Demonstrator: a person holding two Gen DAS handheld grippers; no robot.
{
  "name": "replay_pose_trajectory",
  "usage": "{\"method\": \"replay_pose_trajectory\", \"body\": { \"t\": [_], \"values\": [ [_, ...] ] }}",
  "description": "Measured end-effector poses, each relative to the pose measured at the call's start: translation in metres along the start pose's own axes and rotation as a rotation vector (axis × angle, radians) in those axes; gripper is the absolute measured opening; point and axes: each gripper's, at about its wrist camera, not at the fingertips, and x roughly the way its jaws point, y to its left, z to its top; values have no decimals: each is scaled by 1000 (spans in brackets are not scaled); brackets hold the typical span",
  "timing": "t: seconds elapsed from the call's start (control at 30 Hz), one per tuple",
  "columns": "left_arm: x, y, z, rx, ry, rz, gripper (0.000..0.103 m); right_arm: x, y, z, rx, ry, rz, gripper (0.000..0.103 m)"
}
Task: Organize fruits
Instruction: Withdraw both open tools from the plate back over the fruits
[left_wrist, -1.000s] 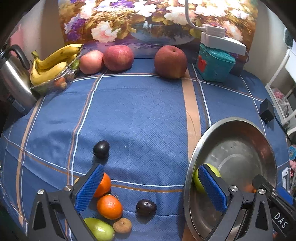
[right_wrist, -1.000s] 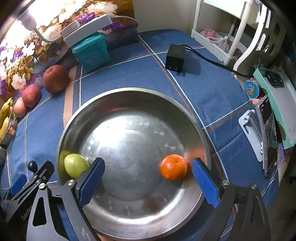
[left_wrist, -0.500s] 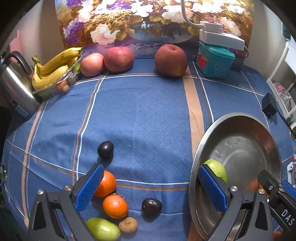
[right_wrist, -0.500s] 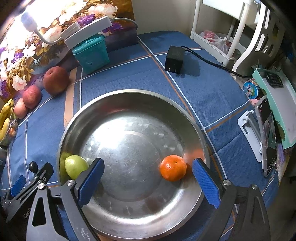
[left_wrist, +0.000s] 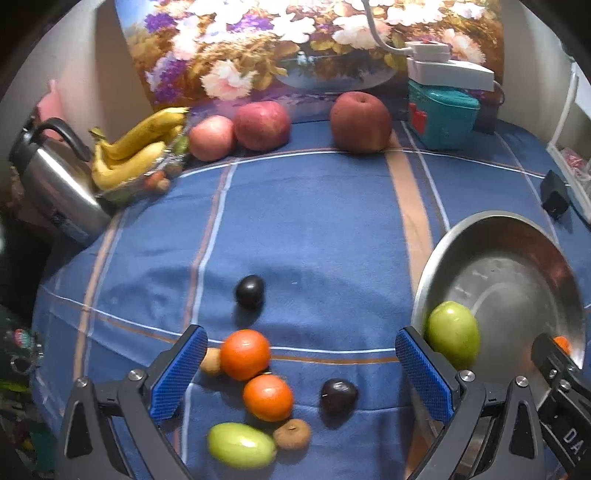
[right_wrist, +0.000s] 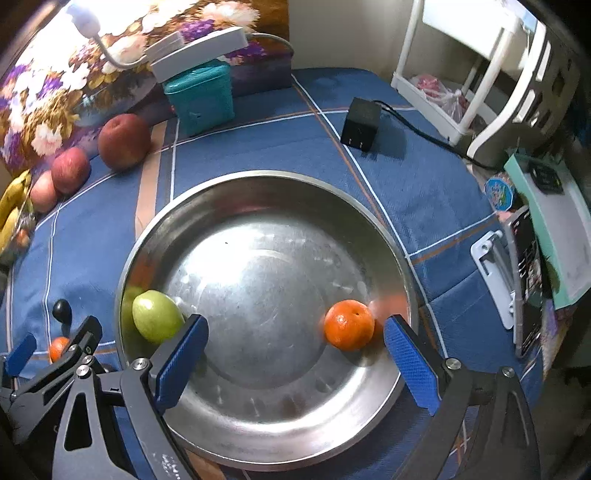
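My left gripper (left_wrist: 301, 373) has swung left off the steel bowl (right_wrist: 369, 398) toward the loose fruit, fingers spread wide and empty above two oranges (left_wrist: 245, 354). My right gripper (right_wrist: 295, 354) hangs open over the bowl, which holds a green fruit (right_wrist: 157, 315) and a tangerine (right_wrist: 349, 324).

A bowl (right_wrist: 236, 192) sat on the cloth (left_wrist: 314, 229), right of a fruit cluster. In the bowl, a guava (right_wrist: 157, 320) lay at the left wall and an orange (right_wrist: 349, 324) at the right. In the cluster, two oranges (left_wrist: 245, 354) touched, a plum (left_wrist: 338, 395) to their right, another plum (left_wrist: 250, 291) behind. Apples (left_wrist: 261, 124) lined the back edge, bananas (left_wrist: 136, 146) and a kettle (left_wrist: 55, 181) to their left, a box (left_wrist: 441, 114) to their right.
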Motion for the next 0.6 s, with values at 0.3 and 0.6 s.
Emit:
{"method": "replay_pose_trajectory", "body": {
  "t": [0.3,0.6],
  "values": [
    [-4,24,-9,-41,37,-10,103,-16,14,-4,0,-33,39,96],
    [-6,68,-16,-101,64,-8,103,-37,42,-9,-35,-85,101,96]
  ]
}}
